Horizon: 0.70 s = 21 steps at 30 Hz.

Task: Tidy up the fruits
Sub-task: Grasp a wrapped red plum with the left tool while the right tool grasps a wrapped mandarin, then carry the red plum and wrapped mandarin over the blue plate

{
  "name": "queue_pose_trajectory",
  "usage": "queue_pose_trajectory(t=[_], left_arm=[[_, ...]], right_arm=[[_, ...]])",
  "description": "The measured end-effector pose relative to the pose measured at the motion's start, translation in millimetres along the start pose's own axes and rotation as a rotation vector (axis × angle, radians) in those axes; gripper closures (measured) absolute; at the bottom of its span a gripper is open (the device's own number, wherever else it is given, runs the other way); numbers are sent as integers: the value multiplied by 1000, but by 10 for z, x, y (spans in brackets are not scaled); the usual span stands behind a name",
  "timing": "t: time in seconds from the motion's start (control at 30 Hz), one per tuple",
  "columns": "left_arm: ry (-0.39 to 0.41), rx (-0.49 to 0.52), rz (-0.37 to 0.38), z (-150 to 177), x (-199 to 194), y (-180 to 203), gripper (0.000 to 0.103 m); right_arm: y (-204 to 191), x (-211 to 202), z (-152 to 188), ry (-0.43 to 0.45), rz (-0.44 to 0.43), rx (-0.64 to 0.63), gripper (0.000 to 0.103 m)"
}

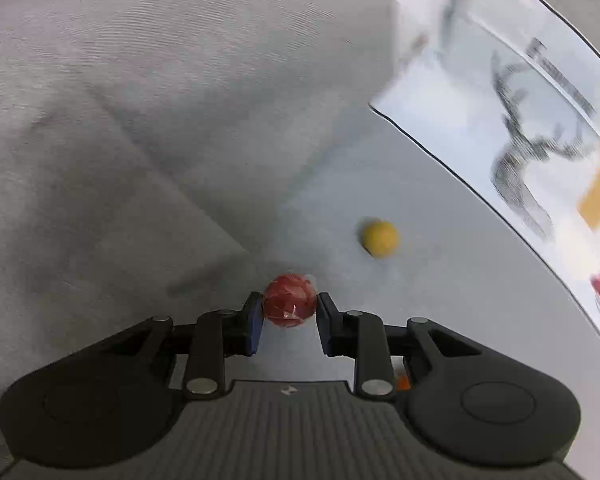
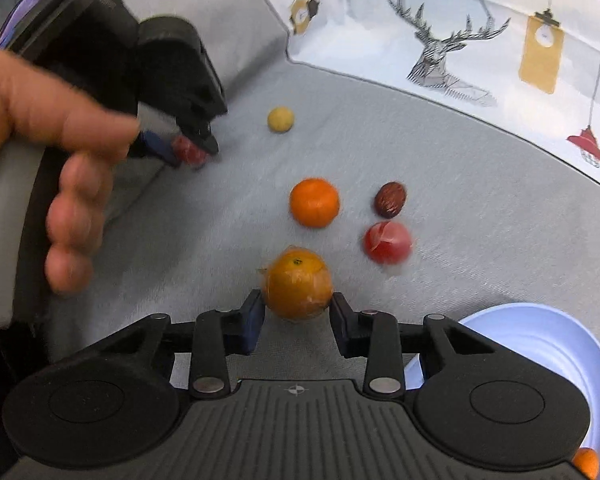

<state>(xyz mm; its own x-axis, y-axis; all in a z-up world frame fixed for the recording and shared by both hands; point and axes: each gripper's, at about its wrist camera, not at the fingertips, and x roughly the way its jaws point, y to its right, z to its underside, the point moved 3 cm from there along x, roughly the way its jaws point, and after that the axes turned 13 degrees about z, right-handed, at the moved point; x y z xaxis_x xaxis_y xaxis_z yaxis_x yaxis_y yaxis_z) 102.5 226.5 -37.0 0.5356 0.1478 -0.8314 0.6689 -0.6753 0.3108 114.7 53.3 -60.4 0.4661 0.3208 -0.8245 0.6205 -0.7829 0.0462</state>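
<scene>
A small red fruit (image 1: 290,300) is pinched between the jaws of the left gripper (image 1: 289,307), low over the grey cloth (image 1: 140,120). A yellow ball fruit (image 1: 379,238) sits just to its right, w/ bare cloth all round. Further right, a wrapped orange (image 2: 297,283) is pinched by the right gripper (image 2: 298,304). Beyond it lie another orange (image 2: 314,202), a dark brown fruit (image 2: 390,199) & a red fruit (image 2: 387,242). The blue bowl (image 2: 556,344) is at the far right edge.

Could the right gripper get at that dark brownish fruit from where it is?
Probably not yet: the right gripper already brackets a wrapped orange. The dark fruit lies open on the cloth beyond, unobstructed.
</scene>
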Motion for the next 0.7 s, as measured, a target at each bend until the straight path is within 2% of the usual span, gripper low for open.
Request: queue_pose_trajectory(t=[0.13, 0.27, 0.47, 0.6, 0.7], left_arm=[[-59, 45, 3, 92, 52, 74, 72], [-35, 46, 6, 87, -7, 81, 72], [13, 113, 35, 166, -233, 149, 72], [50, 172, 55, 241, -460, 132, 72], [86, 202, 98, 283, -637, 185, 72]], right_arm=[[14, 50, 20, -27, 20, -6, 65], [36, 36, 6, -12, 23, 0, 65], [135, -187, -53, 108, 59, 28, 65], [248, -445, -23, 180, 111, 43, 66], [413, -648, -40, 211, 161, 80, 66]])
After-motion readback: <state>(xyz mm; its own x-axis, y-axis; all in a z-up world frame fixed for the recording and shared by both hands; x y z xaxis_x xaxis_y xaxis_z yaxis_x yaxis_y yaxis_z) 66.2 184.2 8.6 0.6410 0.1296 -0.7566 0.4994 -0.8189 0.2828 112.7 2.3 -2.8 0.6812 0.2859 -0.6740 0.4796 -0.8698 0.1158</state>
